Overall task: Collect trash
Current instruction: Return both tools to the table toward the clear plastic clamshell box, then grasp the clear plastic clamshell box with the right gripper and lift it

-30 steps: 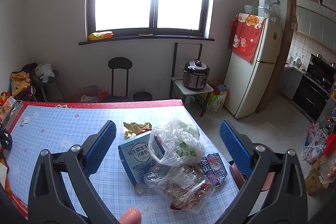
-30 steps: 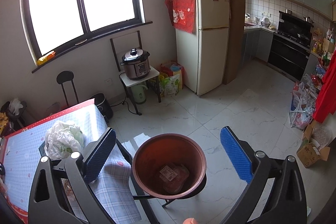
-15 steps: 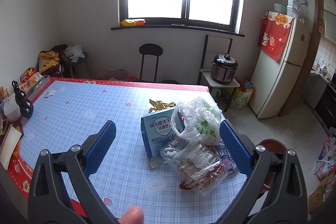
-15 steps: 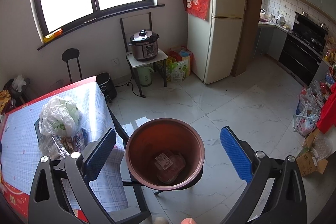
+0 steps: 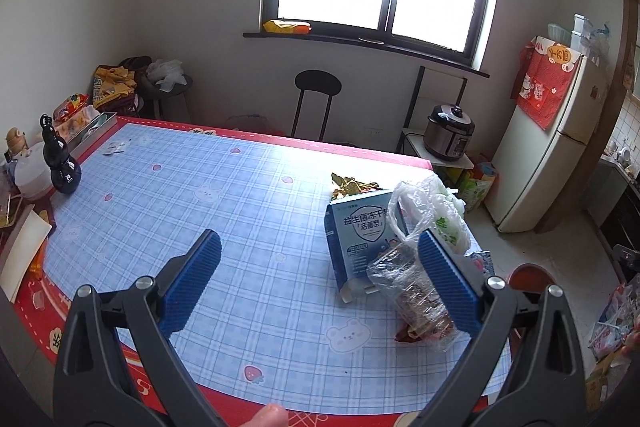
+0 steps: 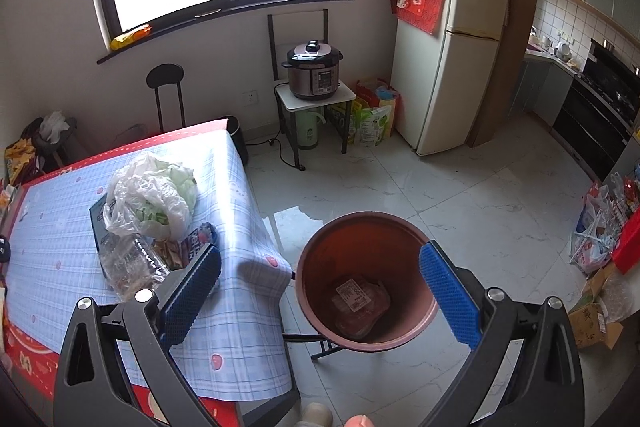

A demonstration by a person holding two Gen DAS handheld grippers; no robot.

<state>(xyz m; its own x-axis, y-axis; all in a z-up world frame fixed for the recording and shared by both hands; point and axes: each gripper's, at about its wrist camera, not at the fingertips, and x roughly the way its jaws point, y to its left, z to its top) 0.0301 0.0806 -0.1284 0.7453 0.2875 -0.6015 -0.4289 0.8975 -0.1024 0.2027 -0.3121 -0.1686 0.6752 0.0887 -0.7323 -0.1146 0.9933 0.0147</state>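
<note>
Trash heap at table's (image 5: 240, 187) right edge; brown bin (image 6: 316, 291) on floor just beyond.
Blue box (image 5: 356, 239) stands tilted, printed face toward the left gripper (image 5: 320, 279); clear wrapper (image 5: 404, 287) lies lengthwise toward the near edge. Both grippers, right gripper (image 6: 320, 283) too, have fingers apart, empty.

The left gripper (image 5: 320, 283) now looks farther leftward across the table (image 5: 208, 195) than a second ago. The trash pile, with the blue box (image 5: 358, 231) and white plastic bag (image 5: 434, 217), sits toward the right of its view instead of centred between the open fingers, and the clear wrapper (image 5: 412, 291) is partly behind the right finger. A black bottle (image 5: 60, 163) at the table's far left has come into sight.

The right gripper (image 6: 320, 289) has drawn back slightly from the brown bin (image 6: 366, 277): more of the table's corner and trash pile shows left of the bin.
</note>
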